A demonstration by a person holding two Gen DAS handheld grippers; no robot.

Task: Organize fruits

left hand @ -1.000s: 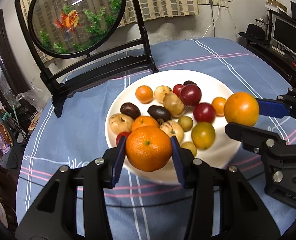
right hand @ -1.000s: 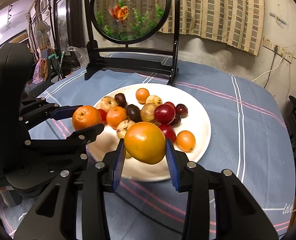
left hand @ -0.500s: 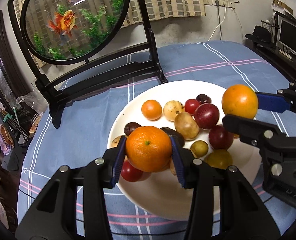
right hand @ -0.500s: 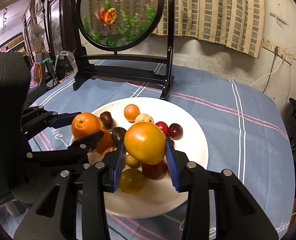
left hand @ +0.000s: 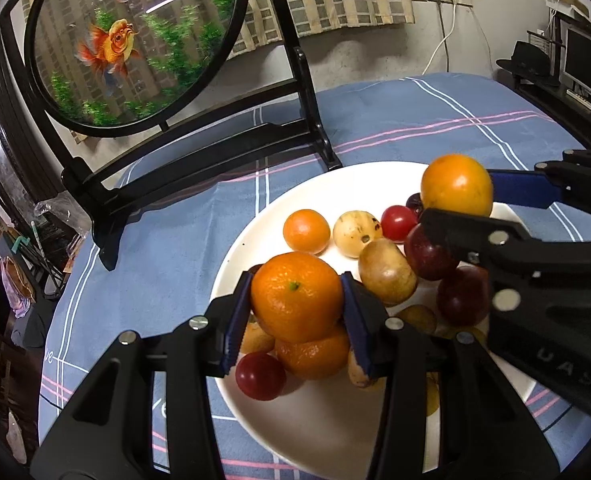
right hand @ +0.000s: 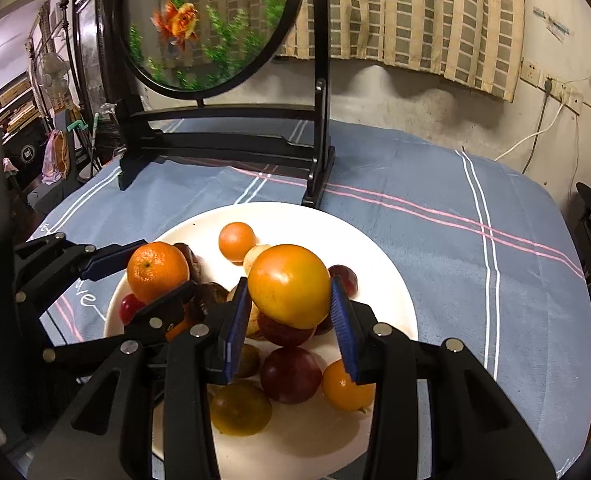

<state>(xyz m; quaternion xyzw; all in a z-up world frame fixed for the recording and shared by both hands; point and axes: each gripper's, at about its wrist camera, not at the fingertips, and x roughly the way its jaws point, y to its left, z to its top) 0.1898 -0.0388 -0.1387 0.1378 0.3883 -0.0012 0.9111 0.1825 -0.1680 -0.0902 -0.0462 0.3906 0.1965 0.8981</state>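
Two grippers over one table. Blue striped tablecloth [right hand: 435,248] across the whole top. Round goldfish screen [left hand: 131,40] in a black stand at the far edge. White plate [left hand: 319,424] just in front of the stand, heaped with small fruit. Left gripper [left hand: 297,312] clamped on a mandarin [left hand: 296,295], raised above the plate's left side. Right gripper [right hand: 291,320] clamped on a smooth orange [right hand: 289,285], raised above the plate's middle. Small mandarin [right hand: 237,241] loose near the far rim, red cherry tomato [left hand: 260,376] near the left rim.

"UAS" on right gripper [left hand: 457,196]
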